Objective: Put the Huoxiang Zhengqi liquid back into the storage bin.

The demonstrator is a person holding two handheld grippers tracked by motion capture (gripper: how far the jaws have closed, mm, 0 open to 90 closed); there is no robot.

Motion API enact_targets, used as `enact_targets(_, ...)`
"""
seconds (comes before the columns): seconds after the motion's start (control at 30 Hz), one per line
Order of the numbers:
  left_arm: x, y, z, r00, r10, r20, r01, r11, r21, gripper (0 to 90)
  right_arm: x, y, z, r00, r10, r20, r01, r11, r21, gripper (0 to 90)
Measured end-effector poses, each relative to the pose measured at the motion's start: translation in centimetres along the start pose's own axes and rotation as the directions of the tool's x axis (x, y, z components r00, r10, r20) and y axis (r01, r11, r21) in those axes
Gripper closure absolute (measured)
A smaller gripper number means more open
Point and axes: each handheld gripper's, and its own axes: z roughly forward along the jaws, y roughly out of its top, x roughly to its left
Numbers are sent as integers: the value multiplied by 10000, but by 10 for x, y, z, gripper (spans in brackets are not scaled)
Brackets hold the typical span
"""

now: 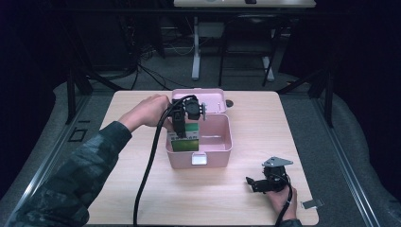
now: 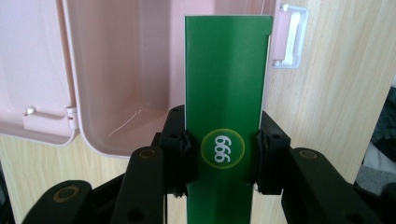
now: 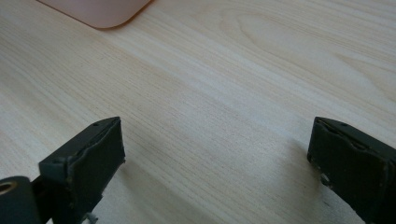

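Pads pressing both long edges of green "999" box, clamped by left gripper over open pink case.

Held upright, presumably to slide down into case near middle of table, by far edge. Lid swung back, latch free. Right gripper spread wide, holding nothing, resting toward near right corner, clear of the work.

— Where does the high view sit?
— Above my side, looking forward and down at the surface. My gripper views ride close; the left shares the pink box with it.
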Motion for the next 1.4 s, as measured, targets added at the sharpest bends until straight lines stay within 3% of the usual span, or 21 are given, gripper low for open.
enact_targets(0.33,-3,0,18,9992,298,280,-302,9994,142,632,0,0,0,10000,2,18,-2,10000,0,32)
enact_targets(0.5,-3,0,26,9988,255,421,-261,9996,147,632,0,0,0,10000,-52,60,52,10000,0,35)
enact_targets(0.73,-3,-3,37,9971,-134,749,127,9999,96,631,0,0,0,10000,-57,59,57,10000,-9,35)
enact_targets(1.4,0,-5,55,9942,-216,1055,201,9997,153,630,1,0,0,9999,-117,82,117,9999,15,35)
